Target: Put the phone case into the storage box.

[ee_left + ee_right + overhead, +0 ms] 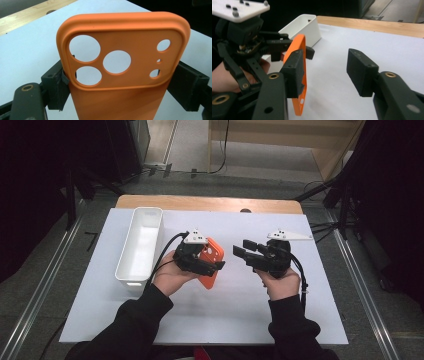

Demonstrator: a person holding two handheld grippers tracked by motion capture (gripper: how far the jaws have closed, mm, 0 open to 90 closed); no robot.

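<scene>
White bin (140, 245): long, open-topped and empty, standing at the left of the tabletop (310, 320), just beside the left hand (170, 277).

Left tongs (212, 266): closed across the width of the orange phone case (212, 252), one jaw on each long side edge. In the left gripper view the jaws press the edges just below the camera cut-outs.

Orange phone case, position (120, 100): held off the tabletop in the left tongs, near the middle of the white surface, to the right of the white bin. The right gripper view shows it edge-on, standing roughly upright with its lower end hanging free (299, 100).

Orange phone case, handling: judged light, since a grip on the edges alone carries it. The matte, rounded rim suggests soft silicone or rubber, so expect it to flex or bow under a hard squeeze. The surface looks grippy rather than slippery. Not fragile. The back panel is thin and pierced by several round holes at the camera end, which is the weakest zone.

Orange phone case, where to take hold: on the thick raised rim along the side edges, or on the free lower end. Avoid the cut-out area.

Right tongs (245, 251): jaws wide apart, nothing between them, aimed at the case and near it but apart from it. In the right gripper view one jaw overlaps the case edge; contact cannot be told from there.

Right hand (280, 282): wrapped round the gripper body, above the tabletop.
</scene>
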